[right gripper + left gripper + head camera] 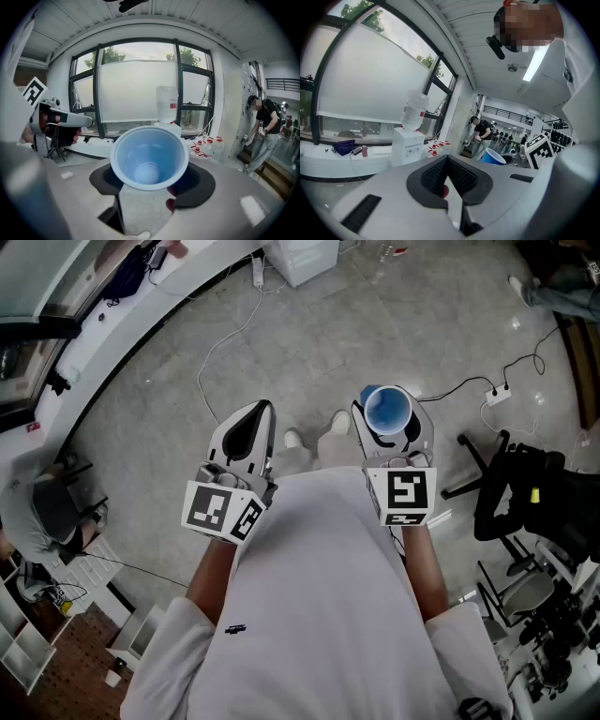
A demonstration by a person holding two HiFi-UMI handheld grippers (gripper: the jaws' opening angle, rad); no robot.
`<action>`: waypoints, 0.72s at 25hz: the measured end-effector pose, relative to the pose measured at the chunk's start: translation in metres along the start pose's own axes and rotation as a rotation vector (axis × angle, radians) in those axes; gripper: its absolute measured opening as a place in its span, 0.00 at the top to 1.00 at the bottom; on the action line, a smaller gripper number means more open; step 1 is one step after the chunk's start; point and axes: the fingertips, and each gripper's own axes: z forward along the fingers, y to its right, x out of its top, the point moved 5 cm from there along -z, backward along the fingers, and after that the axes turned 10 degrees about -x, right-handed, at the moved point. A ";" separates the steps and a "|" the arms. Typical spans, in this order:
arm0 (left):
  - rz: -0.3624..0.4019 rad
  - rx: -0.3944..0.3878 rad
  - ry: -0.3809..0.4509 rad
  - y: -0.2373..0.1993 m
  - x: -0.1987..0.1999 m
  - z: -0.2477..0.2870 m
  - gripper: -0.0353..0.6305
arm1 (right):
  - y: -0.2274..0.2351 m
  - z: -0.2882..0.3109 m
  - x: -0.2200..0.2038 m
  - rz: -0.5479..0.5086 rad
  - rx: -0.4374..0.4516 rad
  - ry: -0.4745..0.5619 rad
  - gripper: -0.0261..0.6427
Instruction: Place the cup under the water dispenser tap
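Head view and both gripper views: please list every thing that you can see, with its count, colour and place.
cup: one, blue, empty, between the jaws of the right hand-held gripper
water dispenser: one, white, clear bottle on top, by the window
small bottles: several, clear with red caps, on the floor beside the water dispenser
bag: one, purple, on the window ledge
power strip: one, white, on the floor
office chair: one, black, at the person's right
bystander: one, dark top, standing at the right of the room
left hand-held gripper: one, grey-white, jaws together, empty
right hand-held gripper: one, grey-white, closed on the cup
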 end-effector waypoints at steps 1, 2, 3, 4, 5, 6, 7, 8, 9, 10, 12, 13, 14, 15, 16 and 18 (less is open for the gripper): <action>-0.002 -0.006 -0.004 0.010 0.000 0.000 0.94 | 0.003 -0.006 0.000 0.003 0.005 -0.004 0.52; -0.003 -0.012 -0.006 0.018 0.001 0.000 0.94 | 0.006 -0.012 0.000 0.004 0.010 -0.006 0.52; -0.003 -0.017 -0.005 0.026 0.002 0.000 0.94 | 0.009 -0.017 0.001 0.002 0.013 -0.006 0.52; -0.001 -0.019 -0.001 0.031 0.004 0.001 0.94 | 0.012 -0.020 0.003 -0.004 0.015 -0.002 0.52; 0.000 -0.018 0.005 0.034 0.007 0.001 0.94 | 0.014 -0.023 0.004 -0.012 0.018 0.003 0.52; 0.002 -0.015 0.011 0.036 0.008 0.002 0.94 | 0.016 -0.024 0.004 -0.017 0.021 0.009 0.52; 0.003 -0.010 0.016 0.037 0.010 0.003 0.94 | 0.018 -0.024 0.004 -0.016 0.026 0.015 0.52; 0.006 -0.006 0.020 0.039 0.011 0.006 0.94 | 0.022 -0.024 0.003 -0.007 0.030 0.022 0.52; 0.010 -0.004 0.025 0.041 0.012 0.011 0.94 | 0.027 -0.024 0.002 0.007 0.032 0.029 0.52; 0.014 -0.005 0.029 0.044 0.013 0.016 0.94 | 0.033 -0.024 0.001 0.022 0.033 0.036 0.52; 0.019 -0.010 0.033 0.051 0.013 0.028 0.94 | 0.046 -0.024 0.000 0.040 0.036 0.045 0.52; 0.015 -0.010 0.032 0.055 0.013 0.033 0.94 | 0.052 -0.025 -0.001 0.046 0.039 0.046 0.52; 0.006 -0.007 0.031 0.057 0.012 0.038 0.94 | 0.058 -0.024 -0.001 0.051 0.043 0.046 0.52; -0.003 0.000 0.031 0.058 0.010 0.042 0.94 | 0.062 -0.024 -0.001 0.054 0.047 0.048 0.52; -0.011 0.010 0.033 0.057 0.009 0.044 0.94 | 0.066 -0.023 0.001 0.053 0.051 0.053 0.52; -0.014 0.033 0.043 0.055 0.008 0.047 0.94 | 0.071 -0.017 0.005 0.032 0.061 0.068 0.52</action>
